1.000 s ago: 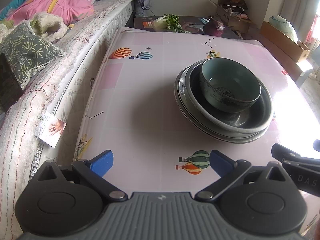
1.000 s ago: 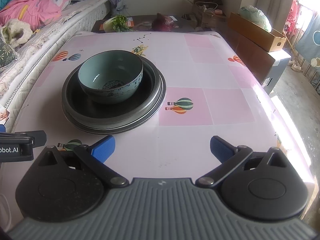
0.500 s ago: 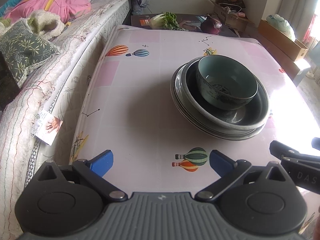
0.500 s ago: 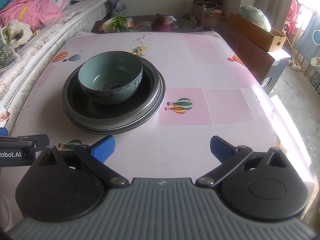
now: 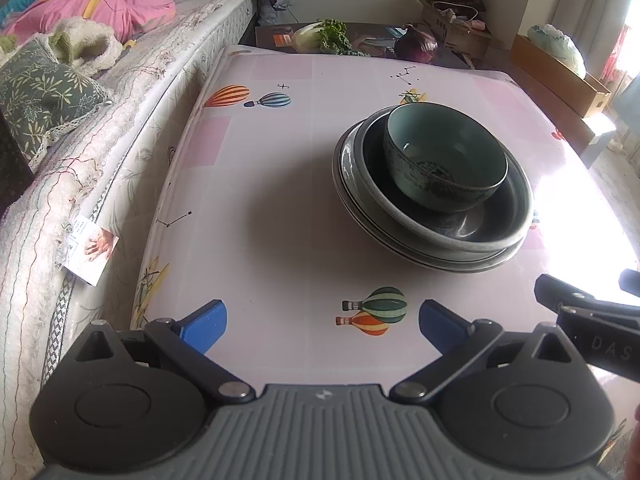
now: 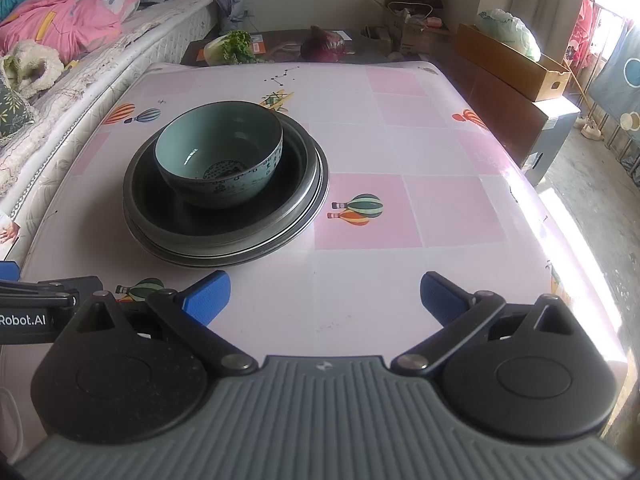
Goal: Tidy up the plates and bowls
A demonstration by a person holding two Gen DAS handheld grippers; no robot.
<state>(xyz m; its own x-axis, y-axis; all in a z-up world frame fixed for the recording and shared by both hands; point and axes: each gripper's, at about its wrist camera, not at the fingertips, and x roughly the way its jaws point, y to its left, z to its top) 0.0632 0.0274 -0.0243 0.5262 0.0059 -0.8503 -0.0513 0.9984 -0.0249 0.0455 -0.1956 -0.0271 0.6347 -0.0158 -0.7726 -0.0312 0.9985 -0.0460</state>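
Near the bottom of both views: left claw [image 5: 322,326] and right claw [image 6: 324,298] released, blue pads wide apart, nothing between them, both hovering over bare worktop [image 6: 400,216] short of the dishes. At the lower right of the left view, part of the other tool; at the lower left of the right view, likewise.

Just beyond, centre-right in the left view and centre-left in the right view: teal bowl [image 5: 444,156] upright inside a dark deep dish [image 5: 496,232], itself on at least one wider plate [image 5: 352,196], rims nested and slightly offset. Bowl glazed, patterned on the outer wall and at the bottom, likely slick and heavy for a pinch on its rim.

Risks, as a judgement: a rim pinch slipping off glaze; bowl lifted off-centre and tipping; dish below dragged along and scraping; whole stack shoved across the glossy cloth toward the edge; two claws colliding, being close together.

Farther off, upper left: bed [image 5: 120,92] with pink quilt. Top centre: greens and a purple cabbage [image 6: 322,42] on a low dark surface; upper right: cardboard boxes.
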